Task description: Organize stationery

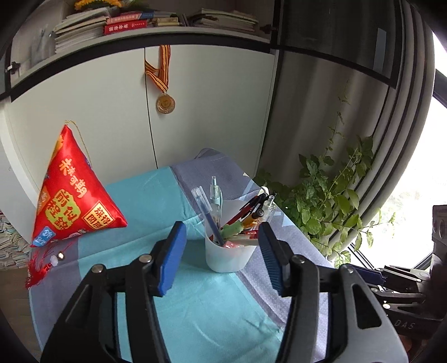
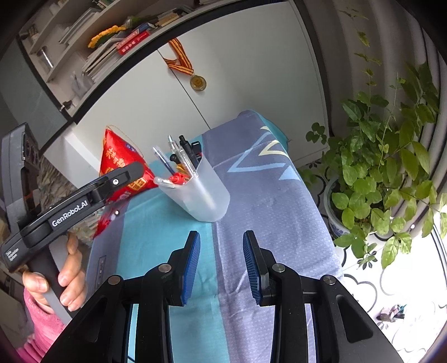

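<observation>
A translucent white pen cup point(image 1: 227, 258) stands on the cloth-covered table point(image 1: 195, 307), holding several pens, a blue-capped pen point(image 1: 208, 215) and small coloured items. My left gripper point(image 1: 222, 231) hovers just in front of the cup, open, with nothing between its blue pads point(image 1: 170, 257). In the right wrist view the same cup point(image 2: 204, 195) sits ahead of my right gripper point(image 2: 221, 237), which is open, its pads apart and empty over the cloth. The left gripper point(image 2: 134, 170) reaches in from the left toward the cup, held by a hand point(image 2: 69, 279). The right gripper point(image 1: 371, 275) shows at the lower right of the left wrist view.
A red triangular pouch point(image 1: 72, 195) with a tassel leans at the table's far left corner. White cabinet doors point(image 1: 111, 111) with a hanging medal point(image 1: 165, 104) stand behind. A potted plant point(image 2: 377, 173) is beside the table's right edge. Books fill the shelf point(image 1: 125, 25) above.
</observation>
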